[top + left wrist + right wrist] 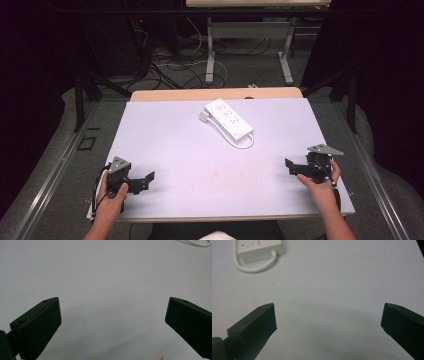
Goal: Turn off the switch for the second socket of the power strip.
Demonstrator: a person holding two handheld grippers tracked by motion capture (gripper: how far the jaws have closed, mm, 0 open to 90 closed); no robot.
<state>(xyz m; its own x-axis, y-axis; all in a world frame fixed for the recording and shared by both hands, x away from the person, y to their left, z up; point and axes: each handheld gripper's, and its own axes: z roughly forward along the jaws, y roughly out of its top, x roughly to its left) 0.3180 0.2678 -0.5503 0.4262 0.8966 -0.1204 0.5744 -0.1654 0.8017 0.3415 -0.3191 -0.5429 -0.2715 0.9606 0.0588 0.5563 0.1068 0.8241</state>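
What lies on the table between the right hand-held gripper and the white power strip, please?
Nothing: the high view shows bare table between the right hand-held gripper and the power strip.

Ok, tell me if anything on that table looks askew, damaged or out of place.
Nothing looks damaged or spilled. The white power strip lies diagonally across the far middle of the white table, its cord looped at the near end. Both the left gripper and right gripper are open and hold nothing.

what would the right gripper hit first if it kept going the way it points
Probably nothing soon: the right gripper points across bare table. The power strip and its cable lie off to one side, though depth is unclear.
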